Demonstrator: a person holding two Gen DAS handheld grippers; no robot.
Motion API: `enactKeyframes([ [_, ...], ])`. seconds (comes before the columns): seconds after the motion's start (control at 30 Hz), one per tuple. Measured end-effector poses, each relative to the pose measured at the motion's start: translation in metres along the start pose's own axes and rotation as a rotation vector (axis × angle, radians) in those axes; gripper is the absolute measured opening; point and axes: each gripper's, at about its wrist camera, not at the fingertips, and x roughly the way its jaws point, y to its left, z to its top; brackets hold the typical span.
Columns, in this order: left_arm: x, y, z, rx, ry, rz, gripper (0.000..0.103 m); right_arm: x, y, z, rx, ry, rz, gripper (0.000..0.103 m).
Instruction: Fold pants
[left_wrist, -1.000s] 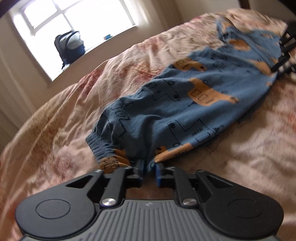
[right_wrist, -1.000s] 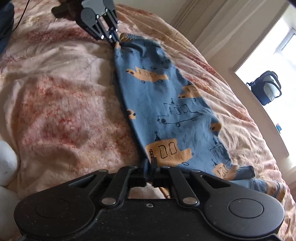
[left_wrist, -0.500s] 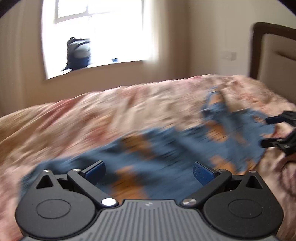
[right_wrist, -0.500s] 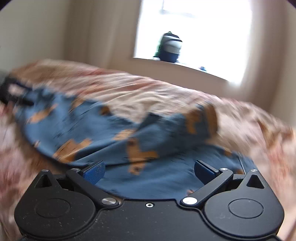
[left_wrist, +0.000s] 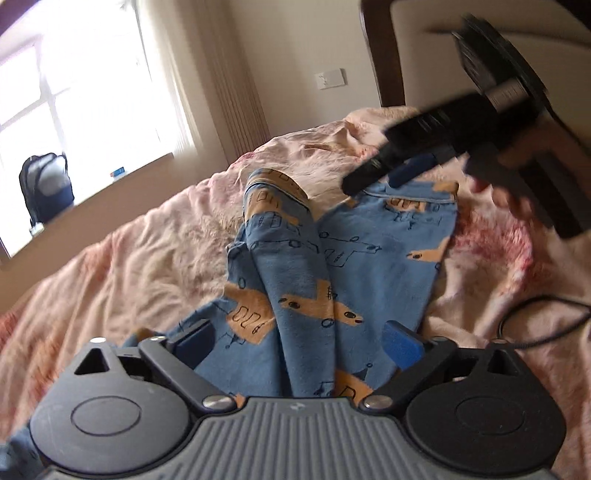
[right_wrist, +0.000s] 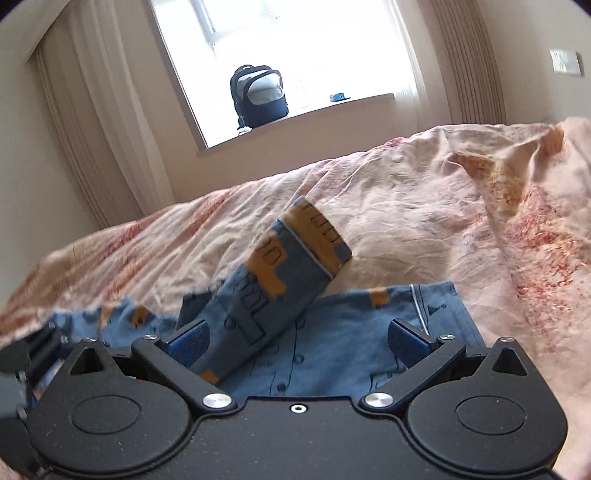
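Observation:
Blue children's pants (left_wrist: 332, 266) with orange vehicle prints lie on the pink bed cover, folded over, one cuffed leg lying across the other part. They also show in the right wrist view (right_wrist: 295, 314). My left gripper (left_wrist: 297, 341) is open just above the near end of the pants and holds nothing. My right gripper (right_wrist: 299, 341) is open over the pants and empty. It shows in the left wrist view (left_wrist: 391, 170), blurred, above the far edge of the pants.
The pink patterned bed cover (right_wrist: 424, 221) spreads around the pants. A dark backpack (right_wrist: 258, 98) stands on the windowsill. A wooden headboard (left_wrist: 384, 55) is at the back right. A black cable (left_wrist: 535, 325) lies on the bed right of the pants.
One second ago both grippers were shut on opposite ends of the stretched pants. They have let go and opened, and the pants now lie folded over on the bed. Both grippers have swung round.

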Motion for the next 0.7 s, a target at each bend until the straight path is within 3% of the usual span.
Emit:
enactKeyframes([
  [0.1,0.002,-0.017,0.001,0.102,0.000,0.037,0.086,0.004,0.000,0.002,-0.010,-0.002,0.008,0.102],
  [0.17,0.006,-0.022,0.003,0.153,0.020,0.053,0.070,0.007,0.002,0.002,-0.023,0.005,0.007,0.102],
  [0.23,0.009,-0.027,0.002,0.186,0.049,0.056,0.047,0.010,0.002,0.002,-0.027,0.009,0.018,0.098],
  [0.3,0.009,-0.030,0.000,0.201,0.072,0.043,0.040,0.015,0.004,0.002,-0.033,0.022,0.030,0.092],
  [0.47,-0.001,-0.029,-0.003,0.198,0.088,-0.018,0.036,0.035,0.004,0.011,-0.038,0.048,0.038,0.072],
  [0.53,0.001,-0.027,-0.003,0.193,0.108,-0.032,0.025,0.044,-0.001,0.018,-0.020,0.038,0.017,0.066],
  [0.7,0.004,-0.025,-0.002,0.185,0.123,-0.034,0.012,0.064,-0.010,0.038,-0.031,0.021,-0.022,0.064],
])
